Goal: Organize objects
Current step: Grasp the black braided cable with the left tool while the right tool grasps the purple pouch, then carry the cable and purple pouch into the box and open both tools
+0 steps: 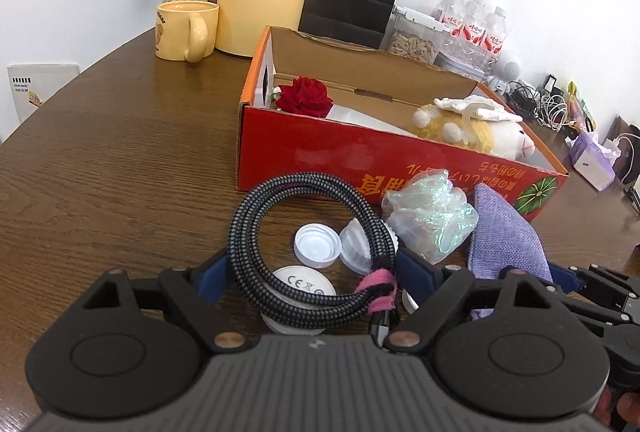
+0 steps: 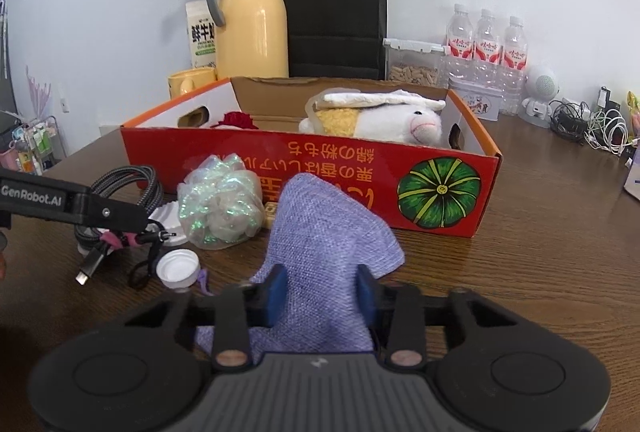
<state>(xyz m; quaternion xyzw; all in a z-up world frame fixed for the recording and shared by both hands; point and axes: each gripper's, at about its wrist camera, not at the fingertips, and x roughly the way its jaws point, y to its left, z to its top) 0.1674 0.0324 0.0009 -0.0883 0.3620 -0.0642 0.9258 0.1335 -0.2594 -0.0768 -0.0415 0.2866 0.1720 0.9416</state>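
Since everything belongs in the red box [image 2: 304, 168] at twelve o'clock, my right gripper [image 2: 322, 292] clenches the purple pouch [image 2: 320, 232]; my left gripper [image 1: 316, 272] straddles the coiled cable [image 1: 256, 232], unclenched.

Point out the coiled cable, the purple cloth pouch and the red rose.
coiled cable [image 1: 256, 216], left wrist view, on the braided loop's left arc.
purple cloth pouch [image 2: 320, 224], right wrist view, on the middle of its woven face.
red rose [image 1: 305, 95], left wrist view, on the petals.

Bright even light, soft shadows, fisheye bending at edges, dark vignetted corners
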